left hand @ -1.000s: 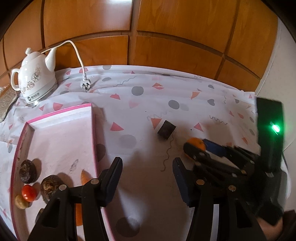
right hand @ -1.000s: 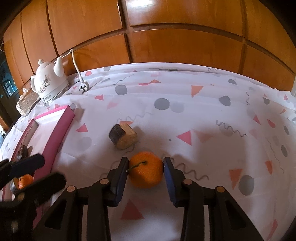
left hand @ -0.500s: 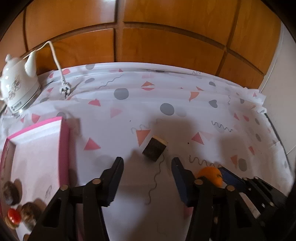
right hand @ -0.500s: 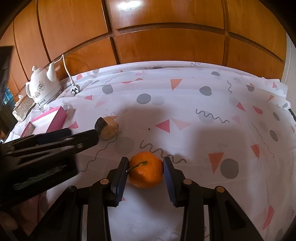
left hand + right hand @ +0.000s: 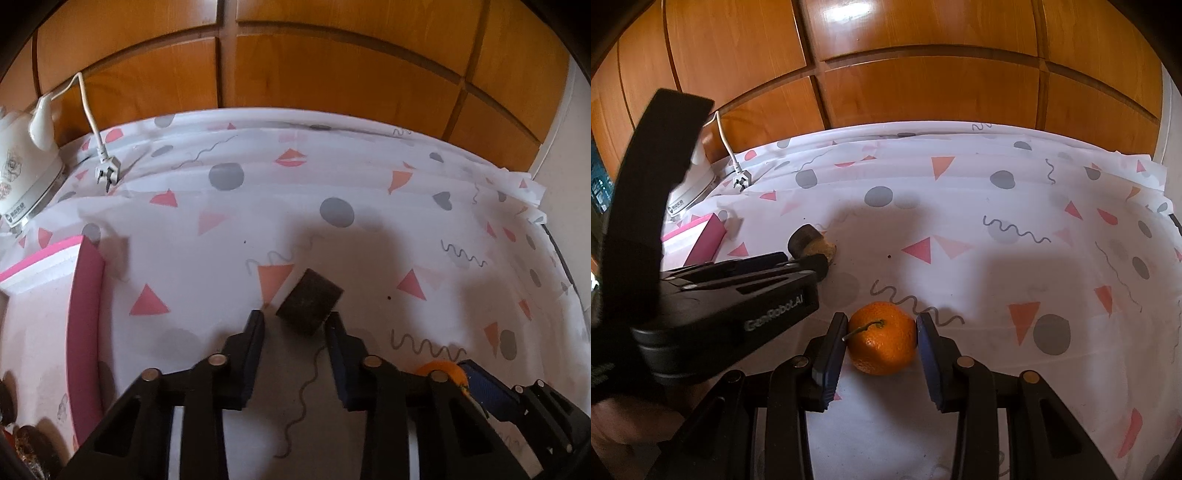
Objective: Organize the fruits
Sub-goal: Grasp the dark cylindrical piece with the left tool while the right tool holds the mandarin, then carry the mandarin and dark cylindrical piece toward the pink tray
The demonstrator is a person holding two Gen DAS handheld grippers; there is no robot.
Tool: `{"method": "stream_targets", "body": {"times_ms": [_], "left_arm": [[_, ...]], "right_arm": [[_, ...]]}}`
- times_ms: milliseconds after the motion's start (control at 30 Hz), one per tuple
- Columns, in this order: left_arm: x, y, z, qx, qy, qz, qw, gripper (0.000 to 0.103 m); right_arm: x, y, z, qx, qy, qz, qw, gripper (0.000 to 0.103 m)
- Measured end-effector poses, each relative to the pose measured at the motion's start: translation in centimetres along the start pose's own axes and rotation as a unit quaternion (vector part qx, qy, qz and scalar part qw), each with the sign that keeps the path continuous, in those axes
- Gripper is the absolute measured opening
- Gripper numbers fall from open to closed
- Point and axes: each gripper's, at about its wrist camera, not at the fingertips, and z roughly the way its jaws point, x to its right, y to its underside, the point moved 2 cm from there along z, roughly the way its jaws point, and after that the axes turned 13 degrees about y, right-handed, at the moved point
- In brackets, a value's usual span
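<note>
Fingers of my left gripper nearly closed, dark block at their tips, contact unclear; my right gripper clamps the orange, half-hidden leftward.

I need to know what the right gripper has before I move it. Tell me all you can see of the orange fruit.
The orange fruit is round, with dimpled, glossy peel and a thin curved stem sticking out of its upper left. It looks whole. It sits between the jaws of the right gripper, both pads against its sides, over the patterned tablecloth. Whether its underside rests on the cloth cannot be told.
</note>
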Motion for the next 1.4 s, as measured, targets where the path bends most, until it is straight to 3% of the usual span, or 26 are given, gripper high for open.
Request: {"method": "stream_targets", "body": {"times_ms": [333,567,767,900,1400], "left_arm": [[-0.2,1.7,-2.7,0.021,0.019,-0.022,0.9993,0.026],[0.2,4.2,-5.4,0.035,0.002,-0.034,0.9988,0.026],[0.5,6.3,-5.0,0.020,0.007,-0.032,0.9993,0.026],[1.2,6.4,-4.6,0.026,0.003,-0.007,0.9996,0.026],[1.3,6.3,-4.7,0.032,0.001,-0.011,0.9994,0.026]], "right_arm": [[0.0,0.0,0.0,0.002,0.001,0.001,1.000,0.038],[-0.2,0.5,-0.6,0.008,0.011,-0.016,1.000,0.038],[1.4,1.5,-1.5,0.007,0.018,-0.004,1.000,0.038],[2.0,1.8,-1.5,0.006,0.020,0.002,1.000,0.038],[2.1,2.1,-1.6,0.013,0.019,0.009,1.000,0.038]]}}
